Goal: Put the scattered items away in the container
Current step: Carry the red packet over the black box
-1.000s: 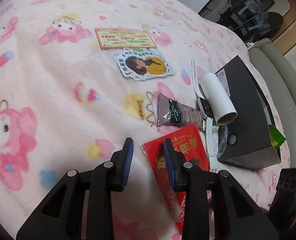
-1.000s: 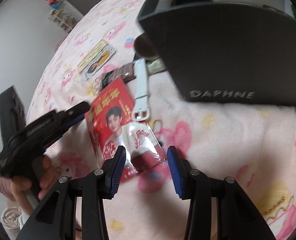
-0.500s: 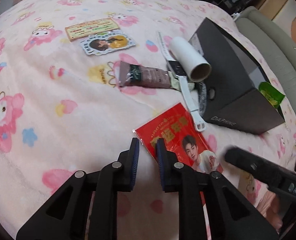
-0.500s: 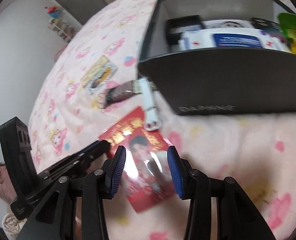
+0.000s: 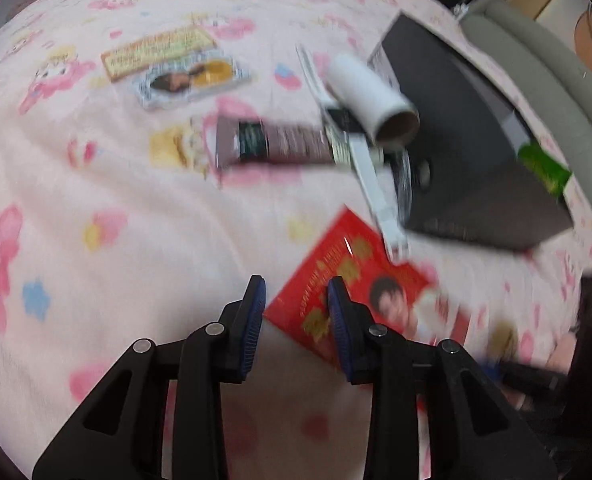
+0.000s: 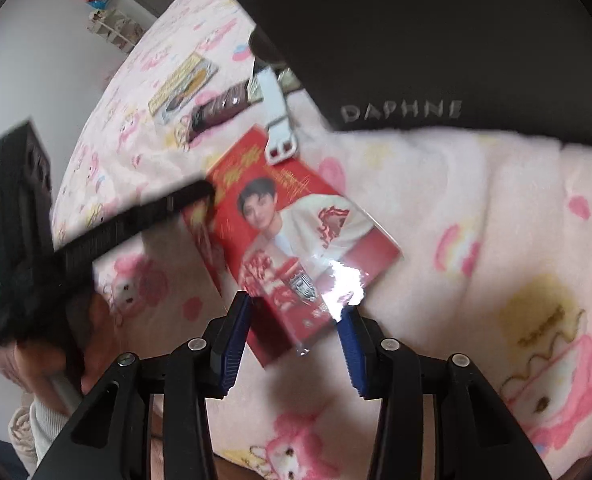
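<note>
Your left gripper (image 5: 296, 300), fingers apart, straddles the red packet's (image 5: 359, 280) blurred corner on the bed (image 5: 136, 220). Your right gripper (image 6: 292, 328), fingers wide, frames its near end; the Daphne box (image 6: 435, 40) interior is hidden.

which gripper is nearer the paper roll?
Left. The left gripper is open below the paper roll, packet between. The right gripper sits further off; roll unseen there.

Glossy red portrait packet (image 6: 292, 236) flat on blanket, seemingly touching black box (image 6: 435, 40).
</note>
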{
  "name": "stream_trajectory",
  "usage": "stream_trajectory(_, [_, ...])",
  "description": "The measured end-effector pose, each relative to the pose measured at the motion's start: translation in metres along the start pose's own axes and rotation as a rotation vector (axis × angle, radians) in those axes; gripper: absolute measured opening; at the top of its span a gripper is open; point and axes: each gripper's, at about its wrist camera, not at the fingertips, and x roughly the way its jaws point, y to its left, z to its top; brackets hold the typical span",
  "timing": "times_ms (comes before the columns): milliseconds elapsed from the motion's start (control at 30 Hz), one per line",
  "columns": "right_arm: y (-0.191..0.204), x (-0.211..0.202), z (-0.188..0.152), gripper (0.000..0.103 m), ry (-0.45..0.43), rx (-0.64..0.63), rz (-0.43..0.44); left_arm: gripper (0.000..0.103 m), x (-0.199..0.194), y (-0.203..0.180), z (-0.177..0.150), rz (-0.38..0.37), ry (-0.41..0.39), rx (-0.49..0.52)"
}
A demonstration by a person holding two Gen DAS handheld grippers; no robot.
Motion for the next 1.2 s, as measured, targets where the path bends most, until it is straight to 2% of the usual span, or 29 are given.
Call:
stream_trajectory(33, [-0.004, -0.004, 0.003, 0.041, -0.018, 0.008, -0.011, 0.032, -0.002, -0.001, -0.005, -0.025, 0.008, -0.008])
stream_trajectory(200, [-0.024, -0.022, 0.016, 0.041, -0.089, 0.062, -0.046, 0.032, 0.005, -0.005, -0.001, -0.042, 0.027, -0.014])
stream_trajectory(467, [-0.020, -0.005, 0.014, 0.042, -0.053, 0.021, -0.050, 0.033, 0.018, -0.010, 0.006, -0.062, 0.055, -0.023])
stream_trajectory(600, [-0.013, -0.014, 0.016, 0.042, -0.073, -0.009, -0.064, 0.033, 0.005, -0.021, -0.004, -0.050, 0.057, -0.001])
stream_trajectory(800, [-0.013, -0.054, 0.018, 0.042, -0.146, -0.029, -0.030, 0.033, -0.034, -0.042, -0.020, -0.070, 0.001, 0.006])
stream_trajectory(1000, [-0.010, -0.096, 0.019, 0.042, -0.227, -0.046, 0.013, 0.033, -0.069, -0.067, -0.022, -0.097, -0.062, 0.018])
stream_trajectory(1200, [-0.024, -0.137, 0.023, 0.042, -0.310, -0.014, 0.045, 0.032, -0.108, -0.105, -0.010, -0.133, -0.143, 0.103])
